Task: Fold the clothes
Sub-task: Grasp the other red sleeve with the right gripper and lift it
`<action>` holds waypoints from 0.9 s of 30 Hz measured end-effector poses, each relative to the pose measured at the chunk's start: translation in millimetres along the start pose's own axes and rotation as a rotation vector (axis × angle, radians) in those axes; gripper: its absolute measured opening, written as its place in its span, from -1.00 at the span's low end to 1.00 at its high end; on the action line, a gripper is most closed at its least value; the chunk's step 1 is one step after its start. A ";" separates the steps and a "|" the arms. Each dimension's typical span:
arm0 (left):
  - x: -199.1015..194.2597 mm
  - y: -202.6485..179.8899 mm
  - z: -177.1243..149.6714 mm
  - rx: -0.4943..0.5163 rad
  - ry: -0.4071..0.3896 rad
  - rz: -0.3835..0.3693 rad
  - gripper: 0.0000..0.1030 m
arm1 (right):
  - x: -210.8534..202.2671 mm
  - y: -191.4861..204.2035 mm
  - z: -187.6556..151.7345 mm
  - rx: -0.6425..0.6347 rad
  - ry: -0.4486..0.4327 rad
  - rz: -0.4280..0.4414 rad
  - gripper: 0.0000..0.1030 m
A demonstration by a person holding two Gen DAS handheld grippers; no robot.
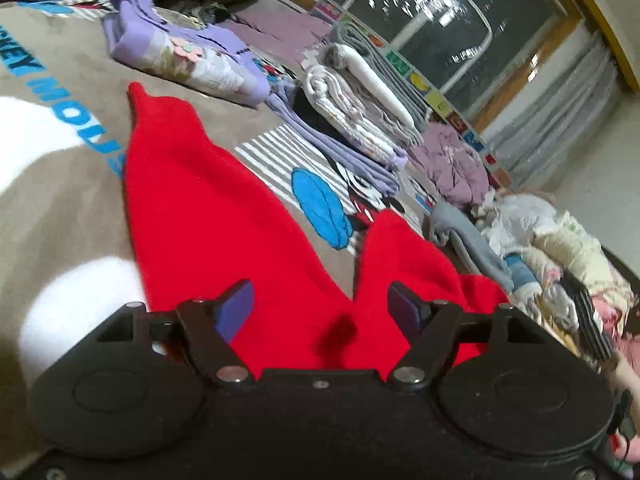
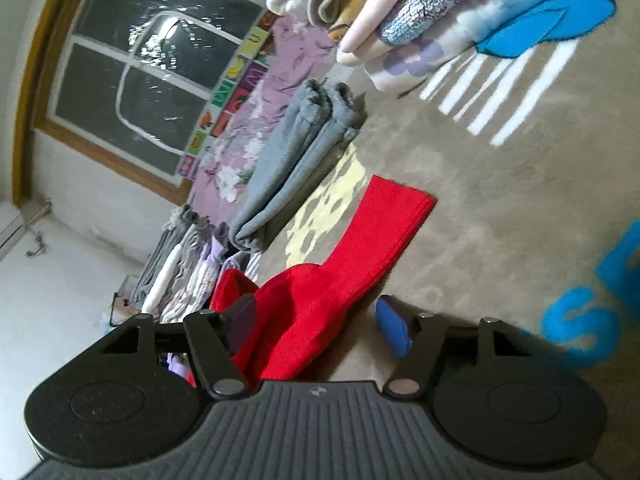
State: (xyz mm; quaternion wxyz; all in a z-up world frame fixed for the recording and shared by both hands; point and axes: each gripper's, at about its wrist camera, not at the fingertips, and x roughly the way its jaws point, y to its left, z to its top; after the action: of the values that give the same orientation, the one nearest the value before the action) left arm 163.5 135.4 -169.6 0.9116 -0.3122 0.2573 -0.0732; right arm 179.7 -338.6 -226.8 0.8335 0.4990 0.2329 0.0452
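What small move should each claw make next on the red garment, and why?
Probably close both on the cloth. The left claw and right claw stand open, and the red garment lies unfolded on the rug between their fingers, not gripped.

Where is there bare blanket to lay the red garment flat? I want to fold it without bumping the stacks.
Free: the tan blanket right of the red garment, bordered by white stripes and blue lettering. Crowded: the window side, with grey folded trousers, the folded stack and the loose pile.
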 end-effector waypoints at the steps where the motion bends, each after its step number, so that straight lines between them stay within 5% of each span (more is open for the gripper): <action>1: 0.5 0.6 0.7 0.001 0.005 -0.005 0.44 | 4.0 3.4 -1.1 -0.008 -0.005 -0.011 0.29; 3: 0.9 2.9 1.6 -0.005 0.011 -0.016 0.44 | 10.2 9.0 -4.5 -0.037 -0.013 -0.024 0.26; 7: 0.8 5.0 2.1 -0.004 0.018 -0.029 0.44 | 22.2 11.6 -6.2 -0.077 -0.019 -0.068 -0.69; 9: 1.0 4.5 2.5 0.001 0.021 -0.029 0.44 | 19.4 12.7 -4.7 -0.087 -0.044 -0.073 -0.79; 18: 2.6 1.7 4.1 0.005 0.032 -0.023 0.49 | -44.6 41.7 19.1 -0.213 -0.160 -0.054 -0.86; 27: 1.2 -0.1 2.8 0.003 0.035 -0.012 0.49 | -111.0 48.3 50.8 -0.291 -0.170 -0.087 -0.87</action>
State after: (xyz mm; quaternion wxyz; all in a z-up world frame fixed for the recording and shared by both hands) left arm 166.0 136.4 -168.2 0.9070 -0.3110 0.2712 -0.0845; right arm 110.9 -389.9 -127.6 0.9147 0.3647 0.1739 0.0001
